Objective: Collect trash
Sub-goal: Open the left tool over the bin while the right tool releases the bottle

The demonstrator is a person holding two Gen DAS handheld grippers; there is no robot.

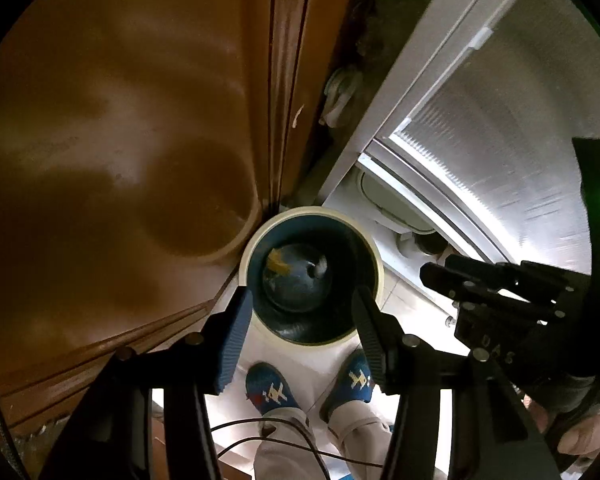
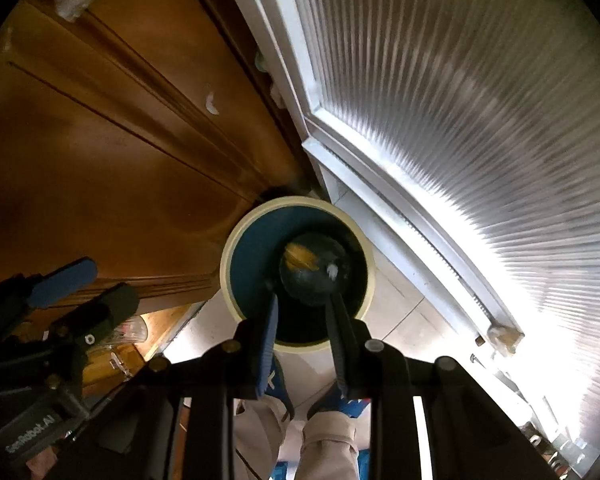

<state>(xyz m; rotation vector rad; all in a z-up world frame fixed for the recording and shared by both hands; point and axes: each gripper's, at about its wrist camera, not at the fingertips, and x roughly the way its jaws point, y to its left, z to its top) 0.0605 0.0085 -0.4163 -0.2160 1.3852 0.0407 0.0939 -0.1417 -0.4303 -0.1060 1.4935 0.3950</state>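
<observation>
I look straight down into a round trash bin (image 1: 312, 211) with a cream rim and a dark blue inside. At its bottom lie a yellow scrap (image 1: 277, 265) and a small white scrap (image 1: 321, 268). My left gripper (image 1: 302, 308) hangs over the bin's mouth, open, with nothing between its fingers. My right gripper (image 1: 440, 270) is beside it on the right. In the right wrist view the bin (image 2: 296, 201) shows the same yellow scrap (image 2: 300, 258) and white scrap (image 2: 332, 269). The right gripper (image 2: 304, 312) stands narrowly open above it, holding nothing. The left gripper (image 2: 108, 282) is at the left.
The bin stands on a pale tiled floor in the corner between a brown wooden door (image 1: 120, 120) and a white-framed ribbed glass door (image 1: 500, 120). A person's feet in blue slippers (image 1: 272, 390) stand just in front of the bin. A thin cable (image 1: 260, 426) hangs below.
</observation>
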